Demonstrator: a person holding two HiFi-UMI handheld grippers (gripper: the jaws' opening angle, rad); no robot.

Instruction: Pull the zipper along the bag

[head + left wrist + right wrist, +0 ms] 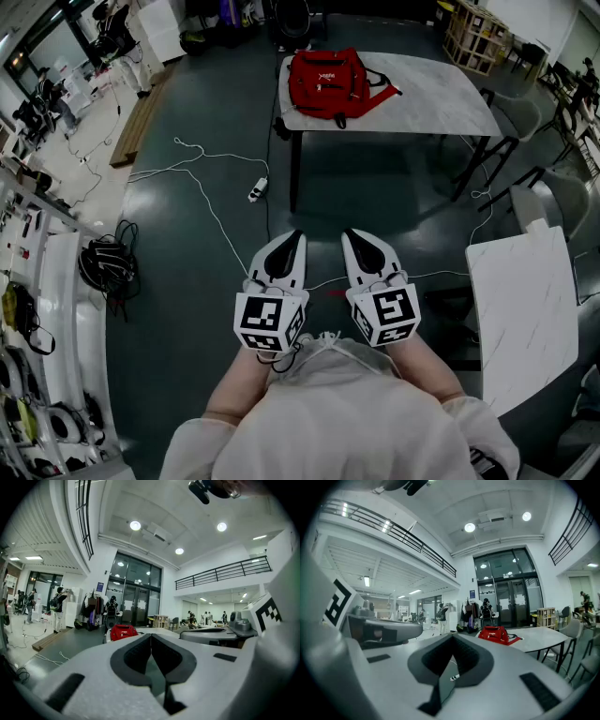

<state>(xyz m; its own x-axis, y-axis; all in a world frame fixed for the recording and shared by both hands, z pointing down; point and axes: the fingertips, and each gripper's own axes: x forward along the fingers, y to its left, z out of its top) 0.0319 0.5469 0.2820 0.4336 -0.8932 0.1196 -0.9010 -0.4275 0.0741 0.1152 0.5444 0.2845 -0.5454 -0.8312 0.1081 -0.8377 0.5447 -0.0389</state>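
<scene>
This is a large, open lab or workshop hall. A mezzanine railing (224,572) and tall glass doors (135,595) line it. Cables (197,178) trail over the dark floor (187,309) beside a marble-topped desk (441,98).

Red bag (326,82), seemingly marbled white table (441,94)

head: overhead, steeply down | gripper views: near level, facing forward | shared: distant red bag (326,82) on table (441,94)

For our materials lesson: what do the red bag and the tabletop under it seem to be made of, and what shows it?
Red bag: likely woven fabric, matte; it slumps softly, with limp straps. Tabletop: pale, smooth, faintly veined, so marble or a marble-look laminate.
</scene>
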